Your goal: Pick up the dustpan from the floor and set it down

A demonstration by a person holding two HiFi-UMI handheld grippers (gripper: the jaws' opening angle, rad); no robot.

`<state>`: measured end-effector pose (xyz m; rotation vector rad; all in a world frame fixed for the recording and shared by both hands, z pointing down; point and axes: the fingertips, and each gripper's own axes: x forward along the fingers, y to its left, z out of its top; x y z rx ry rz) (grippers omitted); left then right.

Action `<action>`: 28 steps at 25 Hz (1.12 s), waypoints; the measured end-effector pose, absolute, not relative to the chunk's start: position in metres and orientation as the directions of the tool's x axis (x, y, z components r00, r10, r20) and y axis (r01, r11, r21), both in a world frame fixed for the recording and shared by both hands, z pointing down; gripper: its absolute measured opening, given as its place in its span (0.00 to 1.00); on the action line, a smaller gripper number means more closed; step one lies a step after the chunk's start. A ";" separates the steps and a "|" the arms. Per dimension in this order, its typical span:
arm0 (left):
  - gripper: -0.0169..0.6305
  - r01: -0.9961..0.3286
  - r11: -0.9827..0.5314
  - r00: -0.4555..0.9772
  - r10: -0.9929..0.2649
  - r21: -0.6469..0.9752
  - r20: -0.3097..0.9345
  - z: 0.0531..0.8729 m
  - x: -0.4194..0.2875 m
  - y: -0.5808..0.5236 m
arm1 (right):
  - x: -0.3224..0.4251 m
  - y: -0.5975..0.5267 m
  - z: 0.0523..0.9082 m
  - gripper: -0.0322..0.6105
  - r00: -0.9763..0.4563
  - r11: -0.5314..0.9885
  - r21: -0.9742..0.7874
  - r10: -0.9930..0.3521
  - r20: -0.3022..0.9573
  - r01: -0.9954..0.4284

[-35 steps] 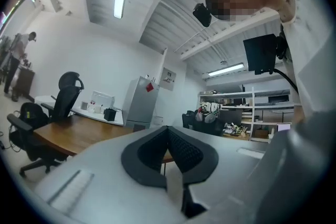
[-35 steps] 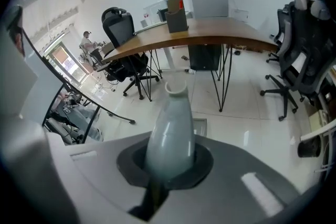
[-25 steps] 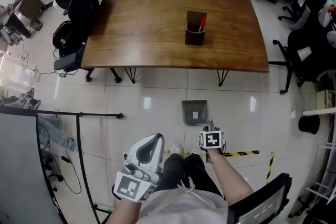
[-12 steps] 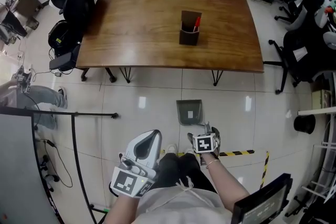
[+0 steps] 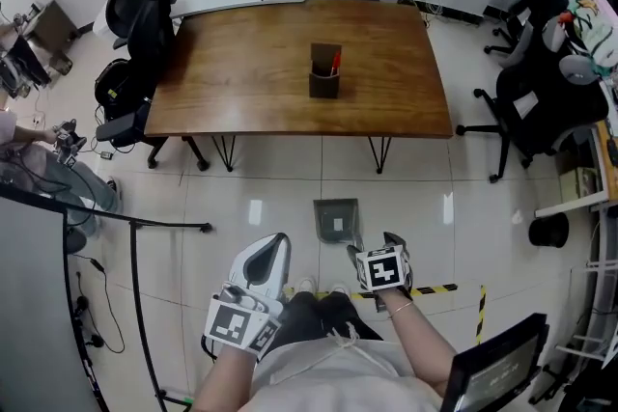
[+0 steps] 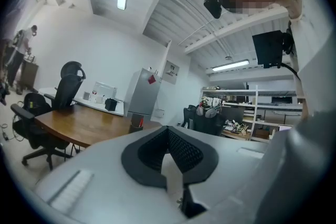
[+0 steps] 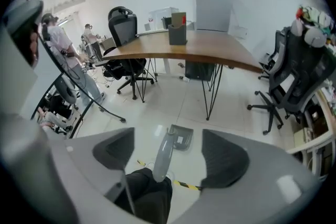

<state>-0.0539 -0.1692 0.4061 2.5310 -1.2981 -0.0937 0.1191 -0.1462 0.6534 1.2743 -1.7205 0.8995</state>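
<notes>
The grey dustpan (image 5: 336, 219) lies flat on the tiled floor in front of the person's feet, and its long grey handle (image 7: 163, 157) rises toward me. In the right gripper view the pan (image 7: 180, 138) shows beyond the jaws. My right gripper (image 5: 373, 247) hangs above the handle, pointing steeply down. Its jaws are spread wide and closing a little; the handle shows between them, but neither pad touches it. My left gripper (image 5: 274, 244) is held level at the left, shut with nothing in it (image 6: 168, 131).
A wooden table (image 5: 290, 63) with a dark pen holder (image 5: 324, 72) stands beyond the dustpan. Office chairs stand at the left (image 5: 135, 5) and right (image 5: 526, 101). Black-and-yellow tape (image 5: 435, 289) crosses the floor by my right arm. A black rail (image 5: 126, 217) runs at the left.
My right gripper, shut low by the dustpan's handle a second ago, has opened and risen. The dustpan stays on the floor. The head view has lifted and shows more of the room.
</notes>
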 end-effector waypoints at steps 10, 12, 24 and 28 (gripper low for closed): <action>0.05 -0.802 -0.563 0.568 -0.822 0.202 -0.037 0.331 -0.018 -0.112 | 0.114 -0.131 0.482 0.05 -0.269 0.378 -0.048 -0.559 0.785 -0.925; 0.05 -0.795 -0.577 0.577 -0.815 0.187 -0.059 0.318 -0.016 -0.091 | 0.107 -0.109 0.463 0.05 -0.295 0.398 -0.052 -0.581 0.759 -0.916; 0.05 -0.734 -0.633 0.652 -0.758 0.245 -0.008 0.341 -0.051 0.041 | 0.060 0.034 0.393 0.05 -0.411 0.374 -0.180 -0.755 0.511 -0.910; 0.05 -0.738 -0.639 0.647 -0.761 0.218 -0.039 0.325 -0.050 0.060 | 0.059 0.049 0.382 0.05 -0.416 0.398 -0.148 -0.760 0.500 -0.905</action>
